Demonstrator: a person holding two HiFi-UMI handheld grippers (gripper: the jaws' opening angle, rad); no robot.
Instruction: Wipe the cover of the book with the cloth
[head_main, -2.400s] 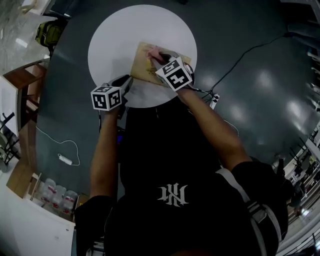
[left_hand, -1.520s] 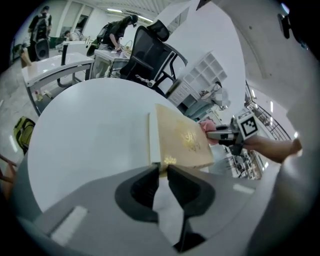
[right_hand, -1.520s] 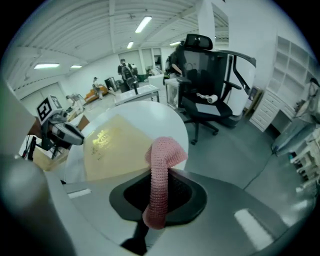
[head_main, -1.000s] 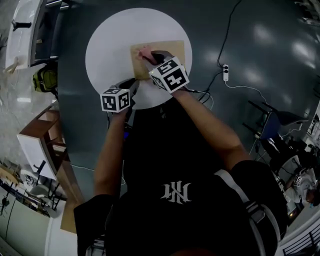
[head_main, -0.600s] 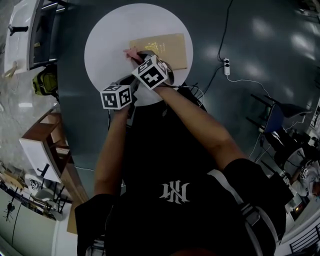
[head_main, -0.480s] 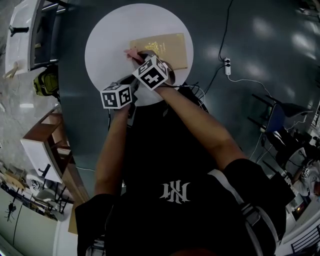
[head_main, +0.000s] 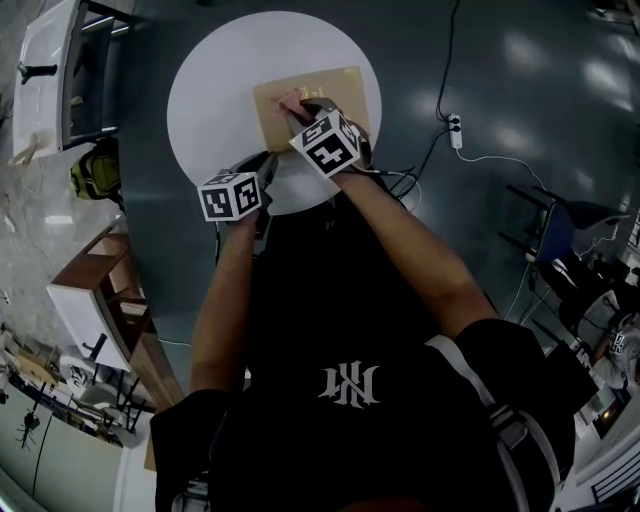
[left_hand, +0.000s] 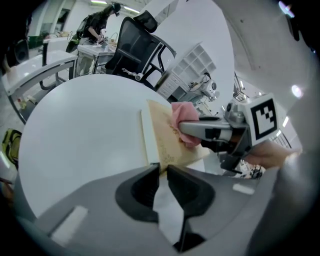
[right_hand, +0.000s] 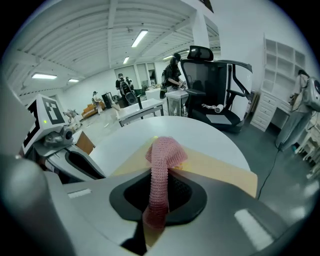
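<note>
Back from the left edge comes your right gripper (head_main: 303, 110), jaws clamped on the pink knitted cloth (head_main: 291, 99), pressing it onto the tan rectangular book (head_main: 335, 85) on the round white table (head_main: 215, 80). Your left gripper (head_main: 266, 166) nips the book's near corner between barely parted jaws, likely to stop it sliding.

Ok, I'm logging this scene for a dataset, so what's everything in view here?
table: one, white, round, under the book
book: one, tan cover, on the table
cloth: one, pink, on the book's cover
office chair: one, black, beyond the table
power strip: one, white, on the dark floor
left hand-held gripper: one, grey, jaws on the book's near corner
right hand-held gripper: one, grey, shut on the cloth
</note>
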